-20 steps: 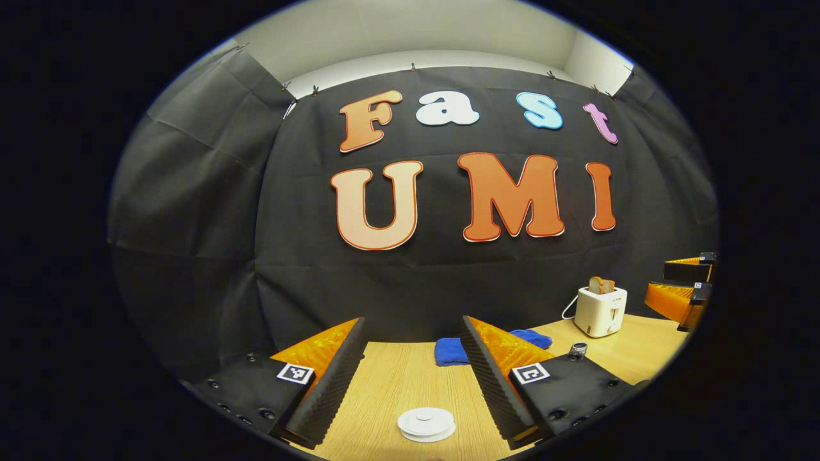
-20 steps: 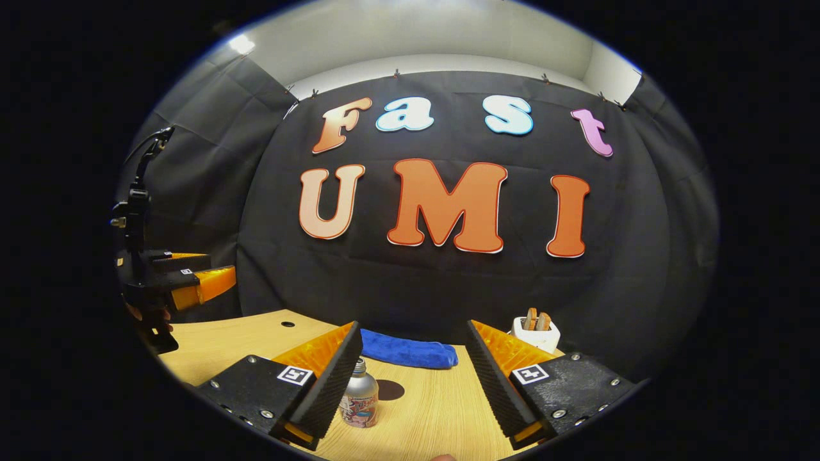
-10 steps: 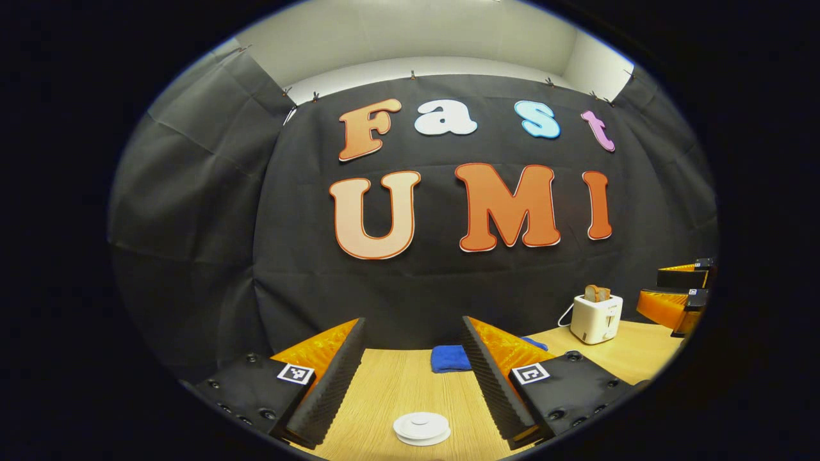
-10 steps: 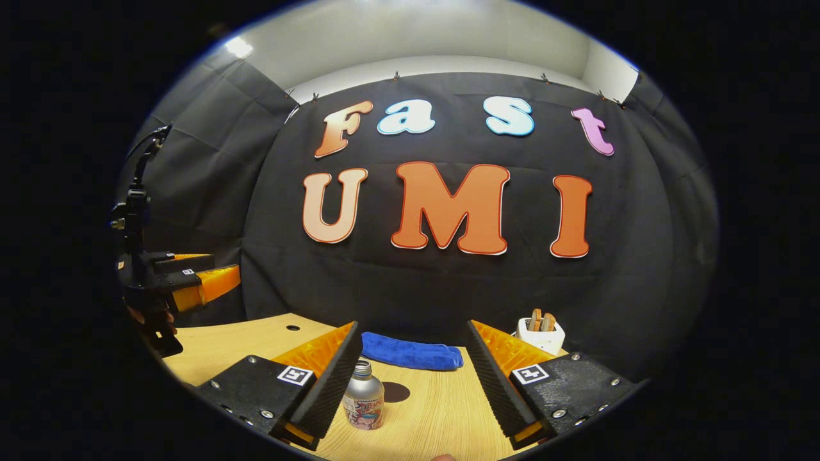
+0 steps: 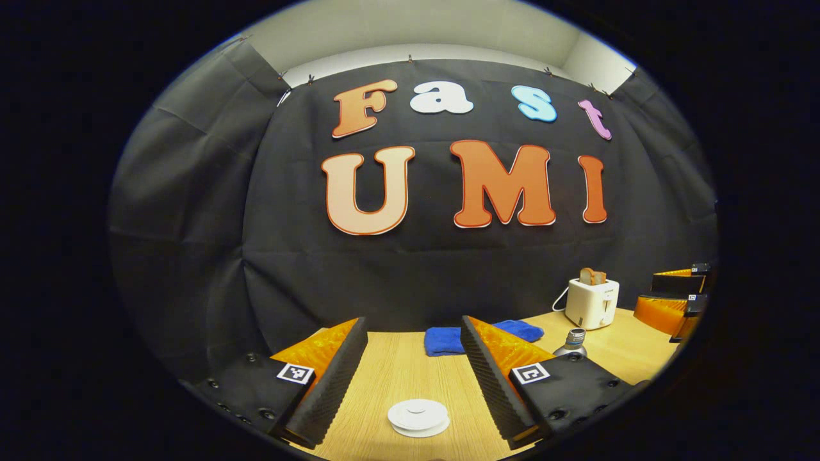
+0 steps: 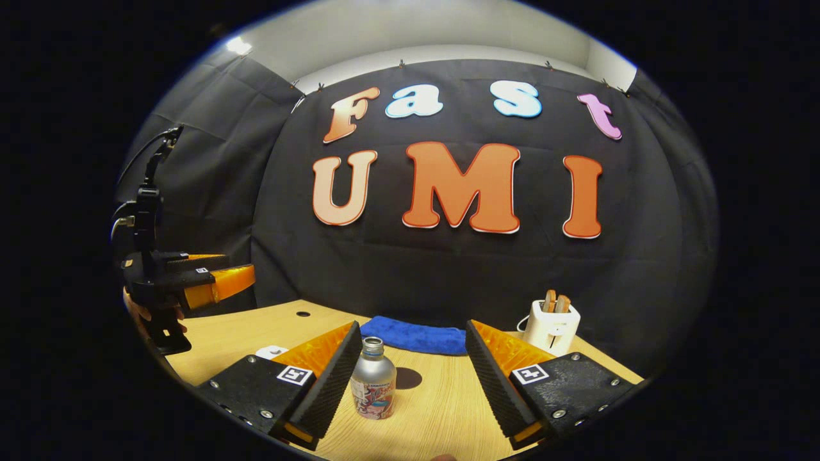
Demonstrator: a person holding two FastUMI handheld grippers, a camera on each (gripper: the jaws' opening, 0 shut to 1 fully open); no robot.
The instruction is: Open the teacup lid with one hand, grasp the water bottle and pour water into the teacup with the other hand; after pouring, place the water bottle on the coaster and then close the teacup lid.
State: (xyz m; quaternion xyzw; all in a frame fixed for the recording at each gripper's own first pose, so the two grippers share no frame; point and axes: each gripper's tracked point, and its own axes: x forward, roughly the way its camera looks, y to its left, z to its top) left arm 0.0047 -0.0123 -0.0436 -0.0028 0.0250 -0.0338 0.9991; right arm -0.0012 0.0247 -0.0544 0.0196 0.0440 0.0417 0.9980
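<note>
Left gripper view: the left gripper (image 5: 413,378) stands wide open with nothing between its fingers. The white teacup lid (image 5: 418,416) sits low in the frame, centred in the gap, on the wooden table (image 5: 397,371); the cup beneath is cut off by the frame edge. The right gripper (image 5: 672,301) shows at the right edge.

Right gripper view: the right gripper is likewise wide open and empty. The water bottle (image 6: 373,379) stands upright at lower centre, just beside the left-hand finger, whether touching cannot be told. Its printed label is too small to read; its contents cannot be seen. The dark round coaster (image 6: 405,378) lies just beyond it, bare wood around it. A blue cloth (image 6: 416,335) lies at the table's far edge; a white toaster (image 6: 552,328) holds two slices.
</note>
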